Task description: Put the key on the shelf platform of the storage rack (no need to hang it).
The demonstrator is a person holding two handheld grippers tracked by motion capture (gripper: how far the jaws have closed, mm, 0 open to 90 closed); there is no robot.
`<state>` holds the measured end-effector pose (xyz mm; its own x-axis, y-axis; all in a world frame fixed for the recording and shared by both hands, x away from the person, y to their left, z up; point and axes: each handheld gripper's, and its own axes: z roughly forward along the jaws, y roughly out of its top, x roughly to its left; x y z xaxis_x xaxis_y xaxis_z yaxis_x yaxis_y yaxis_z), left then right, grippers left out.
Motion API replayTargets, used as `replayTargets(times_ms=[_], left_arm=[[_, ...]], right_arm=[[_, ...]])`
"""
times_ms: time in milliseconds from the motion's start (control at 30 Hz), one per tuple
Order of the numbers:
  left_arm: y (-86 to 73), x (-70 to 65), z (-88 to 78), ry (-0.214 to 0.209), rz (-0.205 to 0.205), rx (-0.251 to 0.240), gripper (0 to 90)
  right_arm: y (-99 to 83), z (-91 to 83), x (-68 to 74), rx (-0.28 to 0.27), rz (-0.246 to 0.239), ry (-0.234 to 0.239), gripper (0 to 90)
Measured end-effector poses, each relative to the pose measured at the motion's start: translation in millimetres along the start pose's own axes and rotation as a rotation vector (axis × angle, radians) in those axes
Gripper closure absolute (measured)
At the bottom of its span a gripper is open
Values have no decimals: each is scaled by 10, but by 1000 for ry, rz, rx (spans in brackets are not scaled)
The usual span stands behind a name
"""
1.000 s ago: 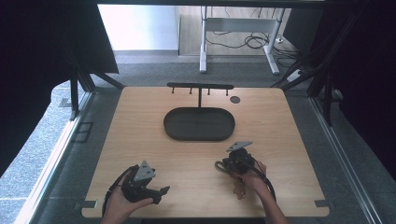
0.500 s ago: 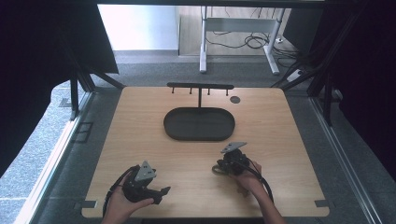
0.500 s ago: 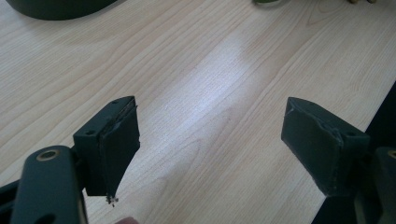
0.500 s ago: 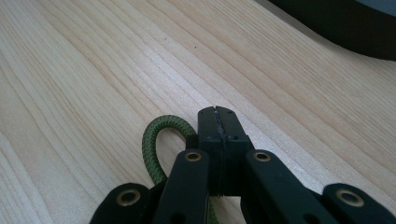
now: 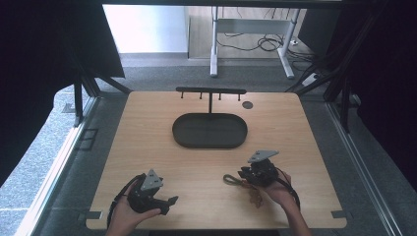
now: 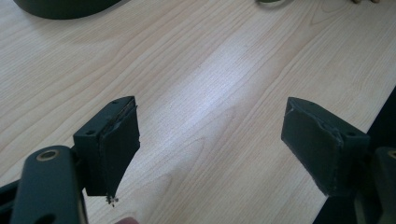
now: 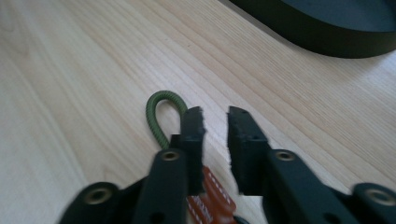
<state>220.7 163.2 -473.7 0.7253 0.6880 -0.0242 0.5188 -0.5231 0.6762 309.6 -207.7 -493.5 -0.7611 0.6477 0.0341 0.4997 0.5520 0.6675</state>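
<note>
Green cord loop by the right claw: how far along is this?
Early. Nothing hangs on the hook rack and the oval tray looks empty. The green cord loop, with an orange tag, lies beside the right claw, ungripped. The left claw idles open. Grasping and placing remain.

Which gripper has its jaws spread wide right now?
The left gripper: its jaws stand far apart over bare table. The right gripper shows just a narrow gap, beside the green cord loop.

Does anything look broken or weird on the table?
Mostly it looks tidy. One oddity: the left gripper has worn pads, with the lining peeling and frayed at one lower corner. Also, a green cord loop with a brown leather tag lies under the right gripper, not in the black tray.
</note>
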Motion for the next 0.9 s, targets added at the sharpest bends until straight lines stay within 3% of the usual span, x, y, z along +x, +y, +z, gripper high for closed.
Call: replayTargets(times_ms=[133,233,433,600,900], left_arm=[[-2,15,-10,3,-3,-1,198],[-8,27,-24,4,-2,-5,198],[-4,16,-44,-3,-2,-13,198],[-9,33,-76,2,-6,-21,198],[-11,39,-67,3,-10,-20,198]], right_arm=[[8,-69,-10,33,-16,12,607],[80,-135,1,121,-72,1,558],[179,-154,57,216,-123,7,532],[202,-61,46,307,-153,27,529],[139,119,-14,375,-166,44,526]])
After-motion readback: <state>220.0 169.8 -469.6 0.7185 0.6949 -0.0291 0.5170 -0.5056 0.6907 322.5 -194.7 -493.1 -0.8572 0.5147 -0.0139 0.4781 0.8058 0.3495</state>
